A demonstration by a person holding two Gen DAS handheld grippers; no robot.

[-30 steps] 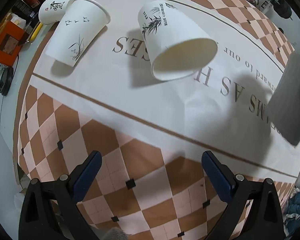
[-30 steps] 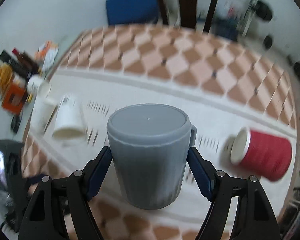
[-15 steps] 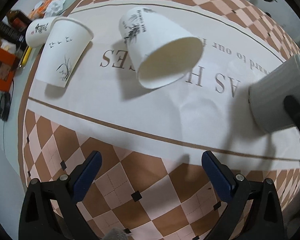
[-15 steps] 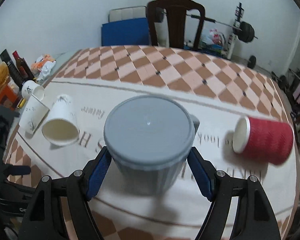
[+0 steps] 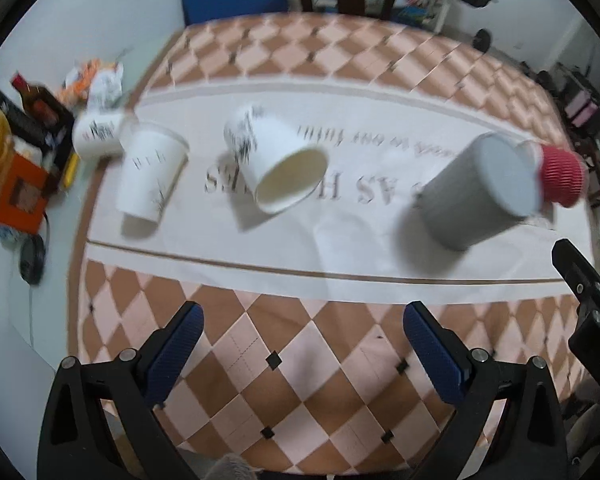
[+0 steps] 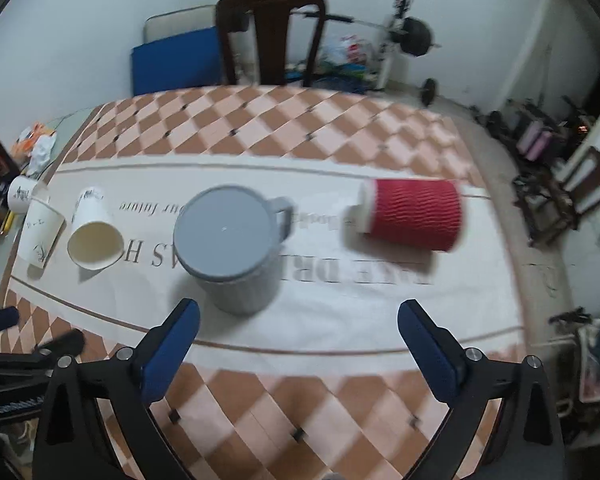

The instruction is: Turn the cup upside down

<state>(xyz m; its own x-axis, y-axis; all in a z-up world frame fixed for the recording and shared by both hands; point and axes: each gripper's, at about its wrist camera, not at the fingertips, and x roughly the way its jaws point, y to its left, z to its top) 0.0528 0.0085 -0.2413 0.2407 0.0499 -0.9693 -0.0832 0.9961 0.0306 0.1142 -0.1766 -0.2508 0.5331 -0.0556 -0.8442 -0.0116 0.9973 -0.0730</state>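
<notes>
Grey mug (image 6: 232, 252): upside down, frame centre, on cloth (image 6: 340, 312).
My R gripper (image 6: 298, 332): wide, empty, touching nothing.
My L gripper (image 5: 302, 338): wide, empty.

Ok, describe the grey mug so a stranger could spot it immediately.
Start at the white lettered band across the checked tablecloth. The grey mug stands mid-band, between a tipped white paper cup and a tipped red cup. Only it has a handle and stands base-up.
</notes>
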